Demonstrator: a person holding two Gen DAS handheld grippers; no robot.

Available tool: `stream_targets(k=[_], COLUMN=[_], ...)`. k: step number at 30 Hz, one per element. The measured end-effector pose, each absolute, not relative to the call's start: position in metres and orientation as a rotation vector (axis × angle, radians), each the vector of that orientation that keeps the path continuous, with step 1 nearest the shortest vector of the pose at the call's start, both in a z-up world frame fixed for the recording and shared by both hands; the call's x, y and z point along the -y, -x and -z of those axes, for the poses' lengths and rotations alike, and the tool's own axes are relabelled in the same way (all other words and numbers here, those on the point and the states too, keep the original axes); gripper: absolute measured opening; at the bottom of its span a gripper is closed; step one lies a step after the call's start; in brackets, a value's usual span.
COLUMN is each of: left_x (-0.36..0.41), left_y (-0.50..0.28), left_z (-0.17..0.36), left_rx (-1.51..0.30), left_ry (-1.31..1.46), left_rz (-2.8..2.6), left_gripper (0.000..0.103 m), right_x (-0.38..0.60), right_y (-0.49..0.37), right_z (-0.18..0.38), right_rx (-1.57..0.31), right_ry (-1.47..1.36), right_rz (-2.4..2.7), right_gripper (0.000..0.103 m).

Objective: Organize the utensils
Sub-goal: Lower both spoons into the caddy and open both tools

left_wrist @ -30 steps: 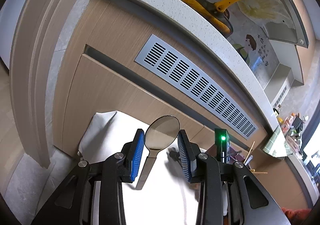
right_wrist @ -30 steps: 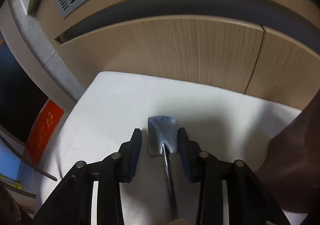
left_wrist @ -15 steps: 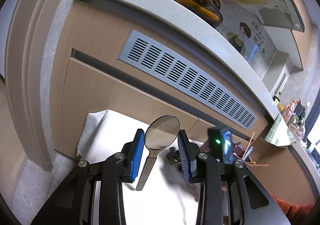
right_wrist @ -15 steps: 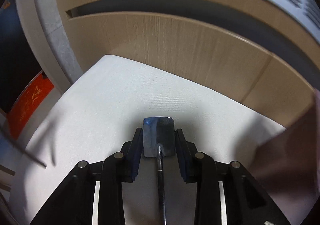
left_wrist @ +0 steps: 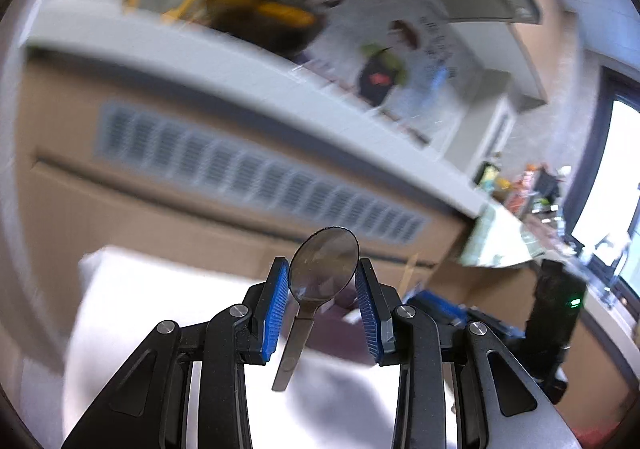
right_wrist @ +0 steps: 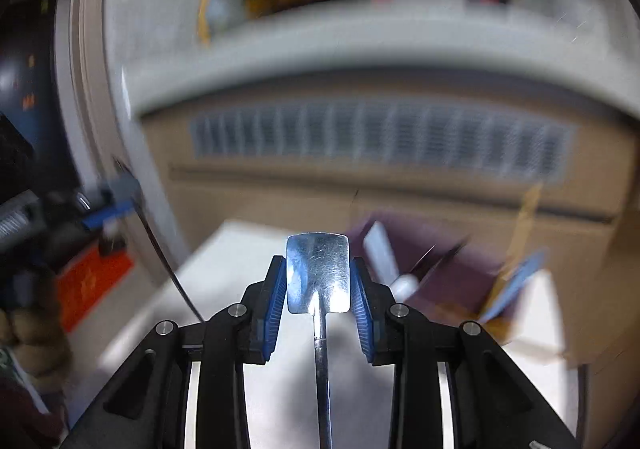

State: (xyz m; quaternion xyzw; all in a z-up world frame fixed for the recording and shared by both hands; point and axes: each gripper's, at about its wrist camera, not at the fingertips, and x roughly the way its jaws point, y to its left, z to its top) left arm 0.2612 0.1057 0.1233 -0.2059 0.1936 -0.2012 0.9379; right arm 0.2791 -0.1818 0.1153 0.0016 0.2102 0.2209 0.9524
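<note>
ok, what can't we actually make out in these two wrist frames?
- Left wrist: yellow pan and wall drawings on the counter are smeared by motion blur; no detail.
- Left wrist: round spoon in the left tool; the blue pads hide whether they touch its bowl.
- Right wrist: square spoon in the right tool; its handle runs off the bottom edge.
- Right wrist: purple holder and its contents are blurred; utensils inside unidentifiable.

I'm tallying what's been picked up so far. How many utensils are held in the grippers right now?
2. A round spoon sits clamped in the left gripper; a square-headed spoon in the right gripper. More utensils may lie in the blurred background.
</note>
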Motion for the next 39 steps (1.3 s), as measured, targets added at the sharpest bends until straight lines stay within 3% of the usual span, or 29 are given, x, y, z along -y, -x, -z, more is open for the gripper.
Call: stream_targets(k=[4,7,20,31,39], left_x=[-0.073,-0.053,-0.019,-0.008,-0.011], left_y=[-0.288,-0.32,-0.417,-0.43,-0.414], left_z=[-0.169,-0.177,-0.098,-0.053,-0.063], left_rx=[-0.327,-0.33,-0.521,-0.591,-0.569], left_ry=[0.395,0.408,0.405,0.41,0.38], left_rz=[0.477,0.523,0.553,0.595,0.549], left_gripper=[0.035,0.035,0.035,0.035,0.04], right_x=[0.222,0.236,0.236,0.209,0.21], right_y=[-0.277,-0.296,-0.382,-0.39,-0.379], right_z=[-0.183,-0.189,-0.095,-0.069,-0.073], right_rx=[-0.223,-0.202,-0.301,-0.34,-0.428], right_ry=[-0.035,-0.103,-0.313,-0.156,-0.11], right_rz=[-0.371,-0.33,-0.206,-0.097,-0.14], right_gripper=[0.028,0.029,0.029,0.029,0.031])
